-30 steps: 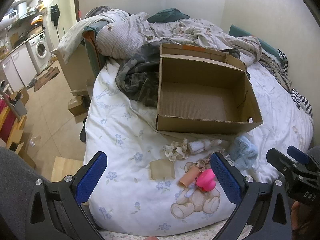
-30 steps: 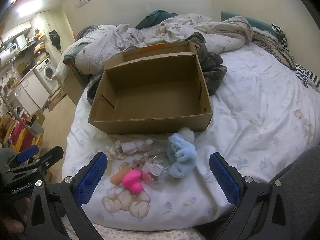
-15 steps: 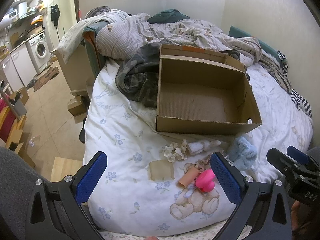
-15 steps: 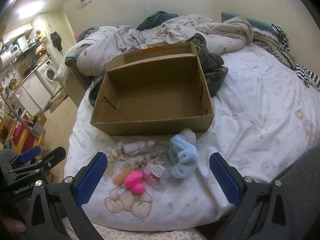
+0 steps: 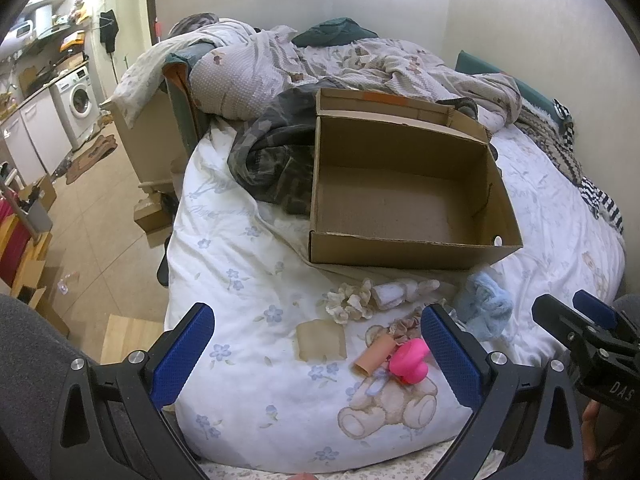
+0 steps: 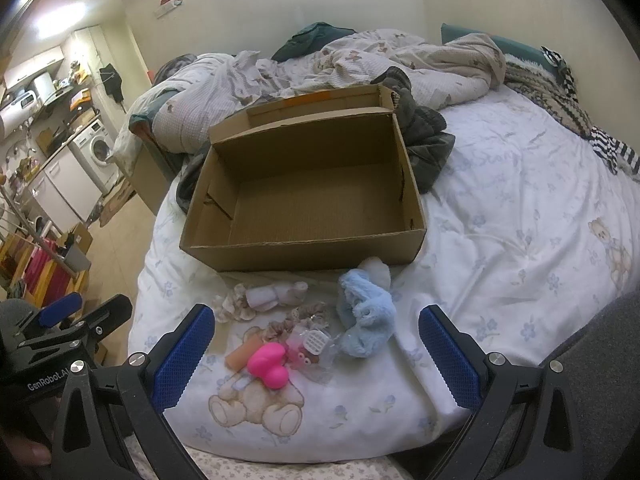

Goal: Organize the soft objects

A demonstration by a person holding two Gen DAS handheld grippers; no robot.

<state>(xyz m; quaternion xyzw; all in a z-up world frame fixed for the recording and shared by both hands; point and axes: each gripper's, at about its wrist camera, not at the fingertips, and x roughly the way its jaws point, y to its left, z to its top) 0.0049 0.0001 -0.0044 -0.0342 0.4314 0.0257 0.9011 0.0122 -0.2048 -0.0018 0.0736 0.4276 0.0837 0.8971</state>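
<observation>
An empty open cardboard box (image 5: 408, 252) (image 6: 304, 250) sits on the bed. In front of it lie small soft things: a pink heart-shaped toy (image 5: 410, 360) (image 6: 269, 365), a peach tube (image 5: 374, 356) (image 6: 244, 354), a light blue fluffy cloth (image 5: 486, 312) (image 6: 366, 320), a cream scrunchie (image 5: 348, 302) (image 6: 230, 306), a white rolled cloth (image 5: 394, 292) (image 6: 272, 295) and a tan square patch (image 5: 321, 340). My left gripper (image 5: 318, 354) is open and empty above the bed's near edge. My right gripper (image 6: 316, 354) is open and empty, just short of the pile.
A dark quilted garment (image 5: 276, 160) lies left of and behind the box. Rumpled bedding (image 5: 360, 64) fills the back of the bed. The floor, a washing machine (image 5: 80, 100) and boxes are off the bed's left side.
Both grippers have drifted slightly; the box and pile shift a little in view. Nothing was taken hold of.
</observation>
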